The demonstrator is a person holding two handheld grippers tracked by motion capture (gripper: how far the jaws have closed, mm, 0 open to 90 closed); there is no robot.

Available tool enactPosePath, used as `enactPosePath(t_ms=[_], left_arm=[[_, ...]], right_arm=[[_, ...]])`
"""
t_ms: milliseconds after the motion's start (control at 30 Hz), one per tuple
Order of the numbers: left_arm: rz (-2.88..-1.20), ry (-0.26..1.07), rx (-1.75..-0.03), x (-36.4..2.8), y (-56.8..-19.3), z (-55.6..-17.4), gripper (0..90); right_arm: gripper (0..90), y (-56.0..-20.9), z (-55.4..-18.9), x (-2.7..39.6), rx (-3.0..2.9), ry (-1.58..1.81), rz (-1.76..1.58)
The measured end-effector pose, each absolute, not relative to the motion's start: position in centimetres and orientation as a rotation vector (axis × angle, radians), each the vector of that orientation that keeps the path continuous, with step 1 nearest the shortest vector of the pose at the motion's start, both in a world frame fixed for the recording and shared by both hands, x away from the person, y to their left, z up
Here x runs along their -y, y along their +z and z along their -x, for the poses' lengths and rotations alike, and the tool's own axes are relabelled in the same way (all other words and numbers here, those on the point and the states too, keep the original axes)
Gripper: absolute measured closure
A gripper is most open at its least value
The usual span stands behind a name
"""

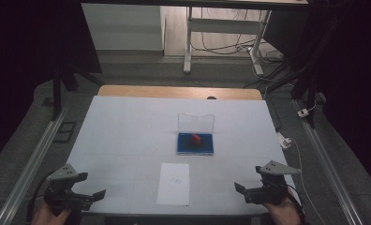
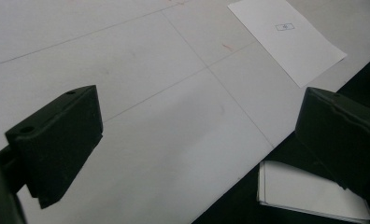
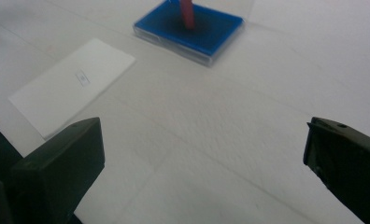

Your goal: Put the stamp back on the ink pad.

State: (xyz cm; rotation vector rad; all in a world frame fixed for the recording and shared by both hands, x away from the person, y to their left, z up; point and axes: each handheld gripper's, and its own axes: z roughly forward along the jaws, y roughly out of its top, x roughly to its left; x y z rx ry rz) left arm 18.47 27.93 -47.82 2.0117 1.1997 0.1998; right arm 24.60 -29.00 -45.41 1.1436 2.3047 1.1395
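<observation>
Here, scene: a white-covered table (image 1: 127,131) seen from above, with a person's two hands at its near edge, each holding a gripper.
Left gripper: the left gripper (image 1: 99,194) sits at the near left corner of the table, held in the left hand (image 1: 50,213); in the left gripper view (image 2: 197,135) its two black jaws stand wide apart with nothing between them, over bare table surface and the table's near edge.
Right gripper: the right gripper (image 1: 240,189) sits at the near right corner, held in the right hand (image 1: 282,211); in the right gripper view (image 3: 202,158) its jaws also stand wide apart and hold nothing.
Sheet of paper: a white sheet of paper (image 1: 174,183) lies flat near the table's front edge, between the two grippers and apart from both; a small printed mark shows near its middle, too small to read. It also shows in the left gripper view (image 2: 290,39) and the right gripper view (image 3: 71,86).
Blue tray: a blue tray (image 1: 195,144) in a clear case lies near the table's centre, beyond the sheet of paper, with a clear lid (image 1: 196,123) standing upright at its far side.
Red object: a small red object (image 1: 196,138) stands on the blue tray; in the right gripper view (image 3: 188,13) it rises from the tray's middle.
Below the table edge: a second white sheet (image 2: 309,193) lies lower down, partly behind one jaw in the left gripper view.
</observation>
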Motion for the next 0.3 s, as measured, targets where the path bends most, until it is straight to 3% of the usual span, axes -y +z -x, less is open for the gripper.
enactPosePath(t_ms=[300], left_arm=[[-2.014, 0.202, -1.201, -27.89, -47.8, -18.5, 1.0]], right_arm=[[0.0, -45.9, -24.17, 29.87, -2.309, 1.083, -1.212]])
